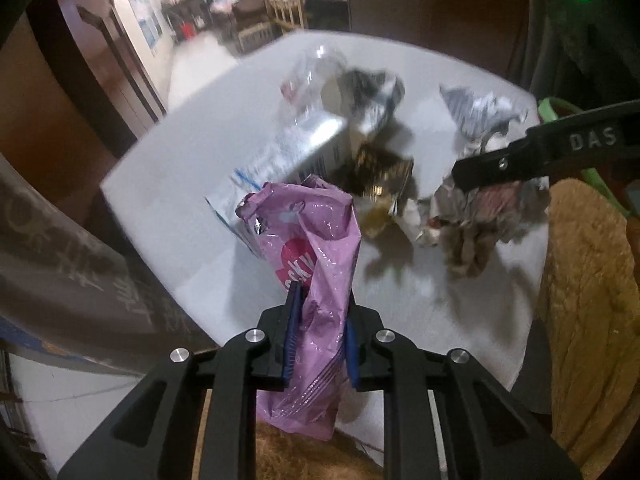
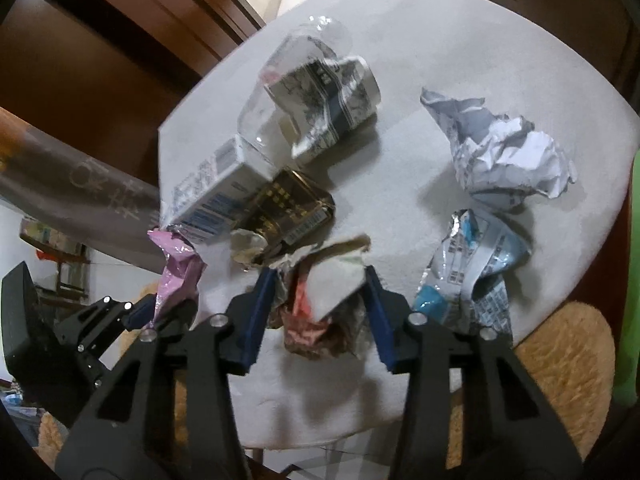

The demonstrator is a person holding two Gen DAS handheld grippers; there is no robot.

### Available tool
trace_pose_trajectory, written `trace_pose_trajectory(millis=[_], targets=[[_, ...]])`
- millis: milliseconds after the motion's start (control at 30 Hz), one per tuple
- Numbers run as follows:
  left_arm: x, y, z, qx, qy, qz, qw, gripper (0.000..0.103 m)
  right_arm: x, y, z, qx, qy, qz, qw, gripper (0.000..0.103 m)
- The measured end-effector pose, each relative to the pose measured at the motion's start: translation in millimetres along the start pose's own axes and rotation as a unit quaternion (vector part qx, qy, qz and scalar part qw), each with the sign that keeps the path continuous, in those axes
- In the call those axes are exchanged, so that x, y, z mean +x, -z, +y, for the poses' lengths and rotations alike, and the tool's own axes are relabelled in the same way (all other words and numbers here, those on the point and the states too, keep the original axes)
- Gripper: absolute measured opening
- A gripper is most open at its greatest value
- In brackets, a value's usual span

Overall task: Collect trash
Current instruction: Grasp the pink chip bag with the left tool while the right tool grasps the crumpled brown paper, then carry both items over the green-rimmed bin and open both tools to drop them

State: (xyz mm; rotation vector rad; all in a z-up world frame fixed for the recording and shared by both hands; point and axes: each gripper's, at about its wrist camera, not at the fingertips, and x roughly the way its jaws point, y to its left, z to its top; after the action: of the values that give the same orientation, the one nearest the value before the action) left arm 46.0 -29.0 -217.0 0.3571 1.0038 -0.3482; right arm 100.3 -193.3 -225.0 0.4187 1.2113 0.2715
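Two hand-held grippers over the trash pile on the white surface [image 2: 460,40]. Left hand-held gripper [image 1: 318,340] is clamped on a pink wrapper [image 1: 316,248], blue pads pinching its lower half, top end sticking up free. Right hand-held gripper [image 2: 320,312] has a crumpled brown-and-red paper wad [image 2: 316,304] between its pads; they look to be pressing it, though blur hides the contact. On the surface beyond: clear plastic bottle [image 2: 288,80], white carton [image 2: 216,188], dark gold-printed box [image 2: 288,208], crumpled white paper [image 2: 512,156], blue-and-silver packet [image 2: 472,268] near the right edge.
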Motion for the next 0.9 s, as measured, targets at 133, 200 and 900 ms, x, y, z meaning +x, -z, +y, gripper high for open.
trace_pose_trajectory(millis=[133,200,900], targets=[[-19.4,-6.8,-5.5,0.002,-0.022,-0.035,0.9991,0.016,-20.4,-1.6,-4.7,0.013,-0.024,-0.024,0.999,0.042],[-24.8,-11.9,-3.2,-0.007,-0.022,-0.046,0.9987,0.016,-35.6,-3.3,-8.8,0.024,-0.037,-0.043,0.998,0.042],[-109.8,-94.7,9.6,-0.136,0.056,-0.173,0.9739,0.017,-163.3,-14.5,-22.3,0.07,-0.112,-0.21,0.969,0.042]])
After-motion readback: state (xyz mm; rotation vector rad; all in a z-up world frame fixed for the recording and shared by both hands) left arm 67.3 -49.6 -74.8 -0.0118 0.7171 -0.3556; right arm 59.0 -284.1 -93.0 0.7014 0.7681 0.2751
